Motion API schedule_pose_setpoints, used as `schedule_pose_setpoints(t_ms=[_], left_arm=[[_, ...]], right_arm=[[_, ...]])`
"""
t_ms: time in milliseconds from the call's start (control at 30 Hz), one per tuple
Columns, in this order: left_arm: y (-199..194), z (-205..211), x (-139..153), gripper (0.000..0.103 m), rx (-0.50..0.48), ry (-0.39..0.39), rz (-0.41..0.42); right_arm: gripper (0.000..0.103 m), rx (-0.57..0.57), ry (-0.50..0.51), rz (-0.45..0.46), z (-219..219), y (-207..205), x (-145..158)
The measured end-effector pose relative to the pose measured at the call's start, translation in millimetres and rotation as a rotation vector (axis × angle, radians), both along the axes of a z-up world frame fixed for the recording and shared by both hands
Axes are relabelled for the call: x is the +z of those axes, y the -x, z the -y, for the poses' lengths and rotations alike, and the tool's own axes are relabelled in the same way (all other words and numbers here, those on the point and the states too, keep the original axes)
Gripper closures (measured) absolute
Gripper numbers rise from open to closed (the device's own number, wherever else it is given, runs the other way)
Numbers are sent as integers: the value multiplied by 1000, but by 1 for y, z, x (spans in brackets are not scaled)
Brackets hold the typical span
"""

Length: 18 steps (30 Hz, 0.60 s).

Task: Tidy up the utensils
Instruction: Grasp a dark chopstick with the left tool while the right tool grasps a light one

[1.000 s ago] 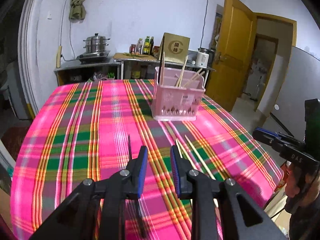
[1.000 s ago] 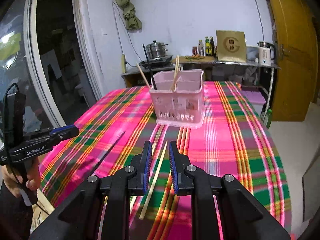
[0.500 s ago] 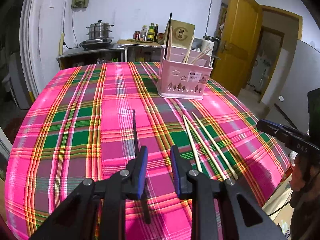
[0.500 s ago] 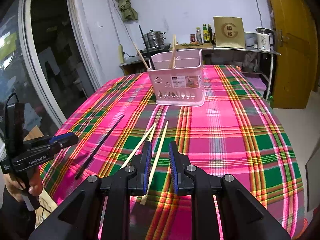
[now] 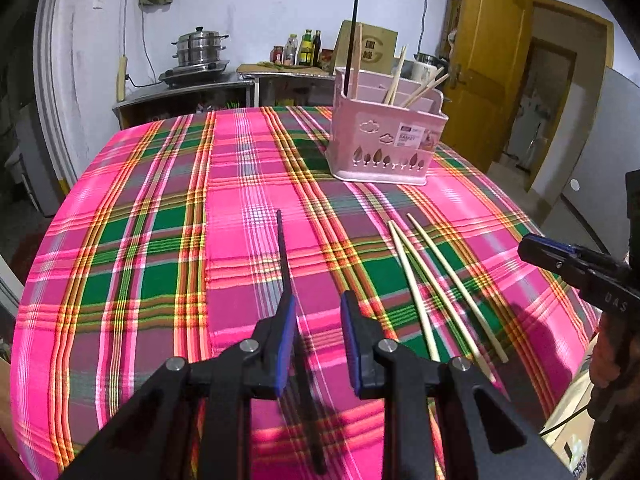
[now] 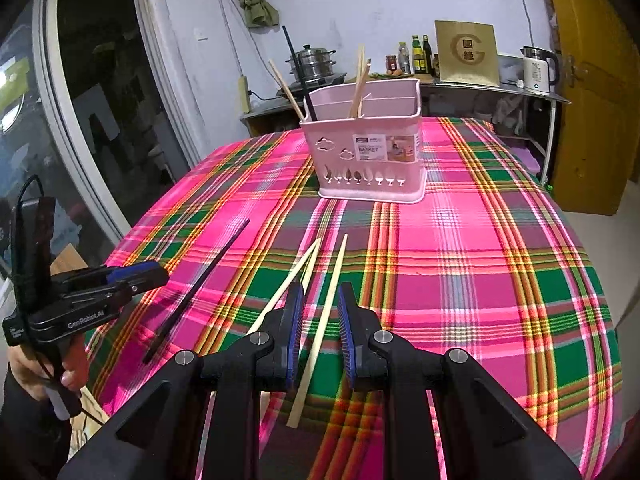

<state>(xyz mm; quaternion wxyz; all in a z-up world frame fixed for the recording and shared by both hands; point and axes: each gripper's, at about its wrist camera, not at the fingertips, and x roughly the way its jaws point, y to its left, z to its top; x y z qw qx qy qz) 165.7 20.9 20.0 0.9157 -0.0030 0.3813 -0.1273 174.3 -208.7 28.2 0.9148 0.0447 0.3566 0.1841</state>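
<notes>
Two claws over loose chopsticks on the plaid desk [image 5: 160,208].
Left claw [image 5: 318,320] narrow, empty, above the black chopstick [image 5: 283,256]; right claw [image 6: 319,312] narrow, empty, straddling a pale chopstick [image 6: 320,332]; the pink basket [image 6: 368,152] stands beyond, holding more.

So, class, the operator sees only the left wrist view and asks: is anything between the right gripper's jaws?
Observer: Yes, a pale chopstick on the cloth shows between the right gripper's parted jaws; no pad presses on it.
Operator: Where does the black chopstick end near me?
Observer: The black chopstick shows full length, its near end on the cloth short of the table edge.
Operator: What holds my gripper?
Observer: A hand grips the left gripper's handle.
</notes>
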Motion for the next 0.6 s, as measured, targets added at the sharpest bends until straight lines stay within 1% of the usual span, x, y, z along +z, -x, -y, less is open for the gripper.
schedule_pose_setpoints(t_ms=[100, 333, 600], left_arm=[[-11, 1, -4, 79, 4, -27, -10], [-37, 2, -13, 79, -2, -50, -49], [-59, 1, -23, 79, -7, -64, -85]], right_arm=[[85, 2, 9, -13, -5, -7, -3], [85, 28, 9, -42, -23, -24, -8], [85, 31, 44, -86, -37, -46, -22]])
